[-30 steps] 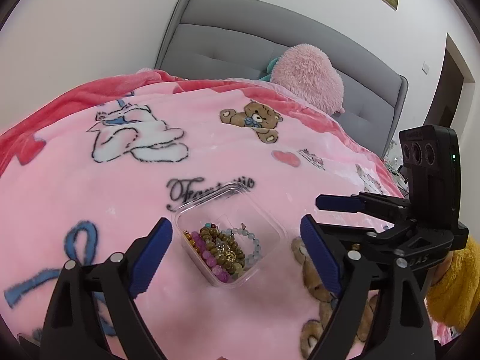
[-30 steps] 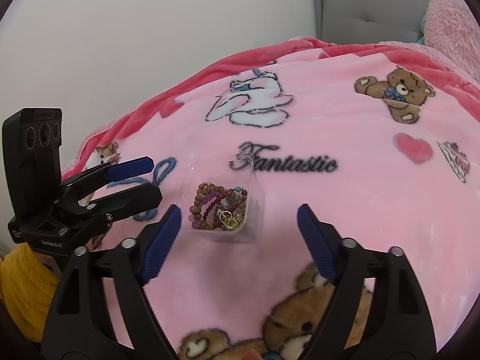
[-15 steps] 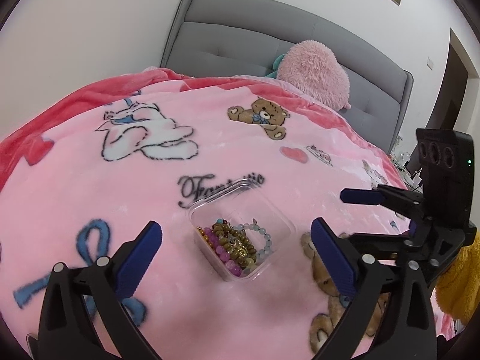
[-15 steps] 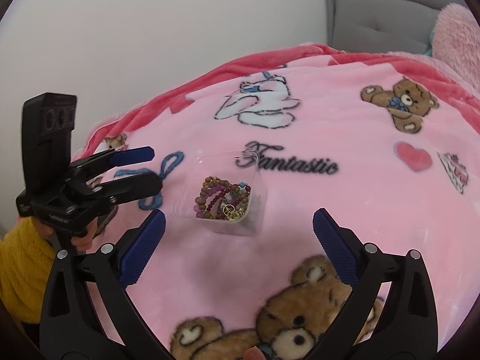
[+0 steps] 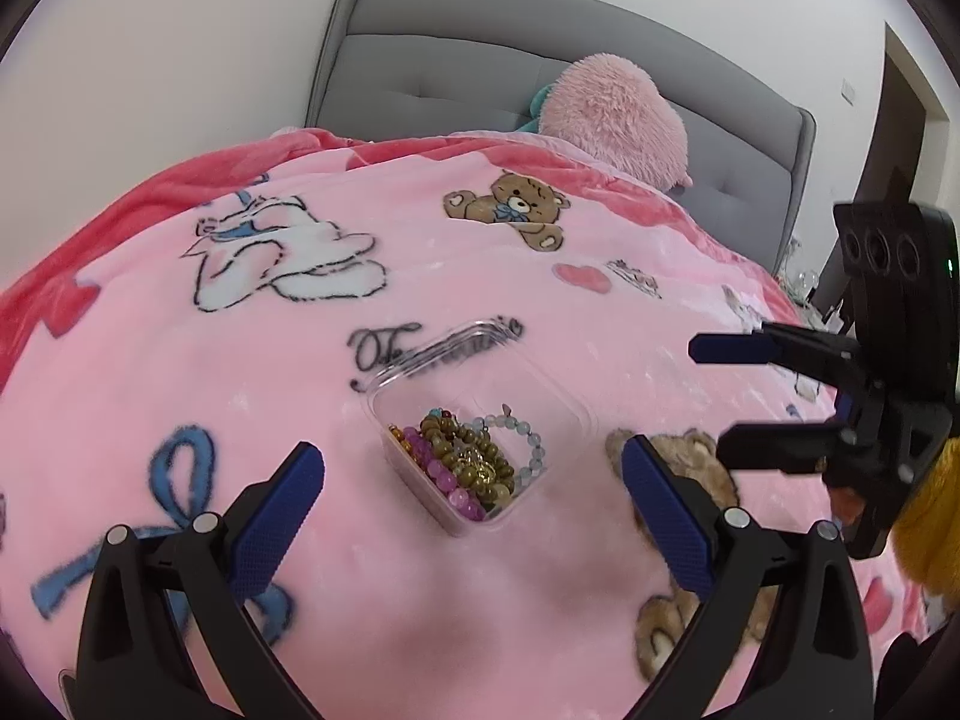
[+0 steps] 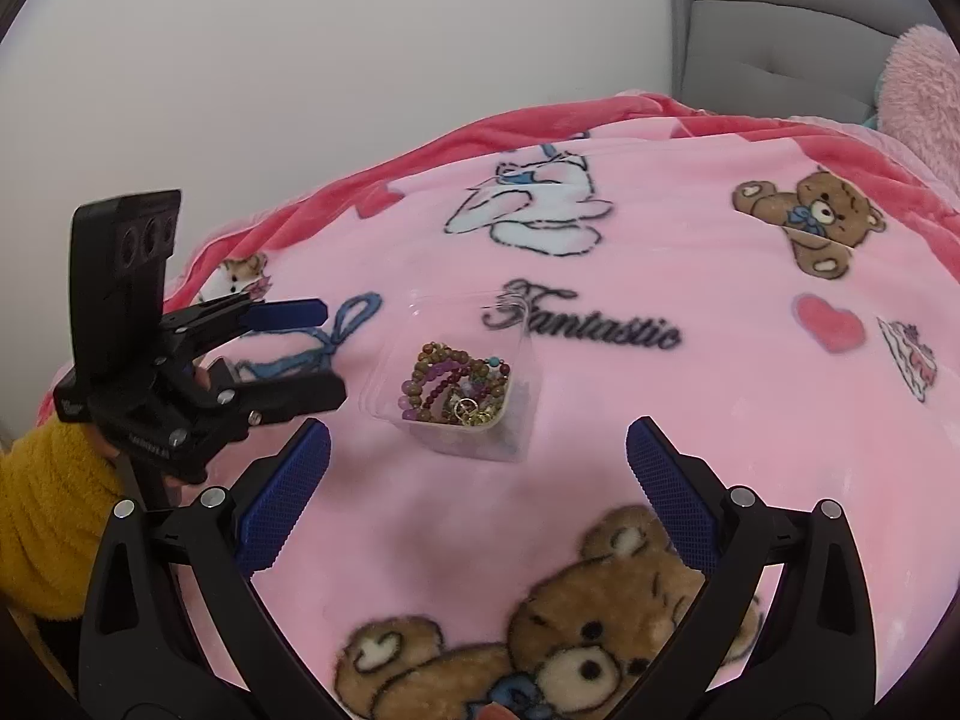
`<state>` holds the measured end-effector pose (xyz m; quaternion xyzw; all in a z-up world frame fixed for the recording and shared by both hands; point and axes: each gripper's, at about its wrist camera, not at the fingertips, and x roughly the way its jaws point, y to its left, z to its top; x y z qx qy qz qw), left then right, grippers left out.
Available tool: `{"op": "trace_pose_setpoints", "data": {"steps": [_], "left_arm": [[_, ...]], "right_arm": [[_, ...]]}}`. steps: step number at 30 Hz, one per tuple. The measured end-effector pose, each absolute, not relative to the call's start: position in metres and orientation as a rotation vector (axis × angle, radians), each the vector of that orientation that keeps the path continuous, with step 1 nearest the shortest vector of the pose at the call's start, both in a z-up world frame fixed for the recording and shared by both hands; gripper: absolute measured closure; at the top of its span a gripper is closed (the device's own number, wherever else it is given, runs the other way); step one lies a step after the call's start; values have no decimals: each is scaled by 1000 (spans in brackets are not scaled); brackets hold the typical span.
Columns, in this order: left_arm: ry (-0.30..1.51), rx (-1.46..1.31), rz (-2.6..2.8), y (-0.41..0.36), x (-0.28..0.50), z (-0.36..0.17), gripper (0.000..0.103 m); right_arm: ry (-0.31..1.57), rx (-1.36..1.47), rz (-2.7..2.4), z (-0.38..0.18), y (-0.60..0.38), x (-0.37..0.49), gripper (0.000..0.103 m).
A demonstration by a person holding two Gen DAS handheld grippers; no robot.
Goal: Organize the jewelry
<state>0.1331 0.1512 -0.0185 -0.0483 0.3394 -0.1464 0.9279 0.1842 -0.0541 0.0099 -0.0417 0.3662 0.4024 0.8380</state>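
A clear plastic box (image 5: pixel 561 396) sits on the pink blanket and holds a heap of beaded bracelets (image 5: pixel 465 459). It also shows in the right wrist view (image 6: pixel 522 420), with the bracelets (image 6: pixel 456 387) inside. My left gripper (image 5: pixel 474 501) is open and empty, just short of the box. My right gripper (image 6: pixel 477 480) is open and empty, a little short of the box. The right gripper shows at the right in the left wrist view (image 5: pixel 708 393). The left gripper shows at the left in the right wrist view (image 6: pixel 333 354).
A pink printed blanket (image 5: pixel 180 372) covers the bed. A fluffy pink pillow (image 5: pixel 618 120) lies against the grey headboard (image 5: pixel 432 66). A white wall (image 6: pixel 300 60) runs along the left side of the bed.
Both grippers have pulled back and up from the box, which now looks smaller and farther. Both stay open and empty.
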Motion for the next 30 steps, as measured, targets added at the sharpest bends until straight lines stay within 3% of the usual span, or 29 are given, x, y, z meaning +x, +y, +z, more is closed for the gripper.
{"op": "trace_pose_setpoints", "data": {"steps": [30], "left_arm": [[682, -56, -287, 148, 127, -19, 5]], "right_arm": [[755, -97, 808, 7, -54, 181, 8]]}}
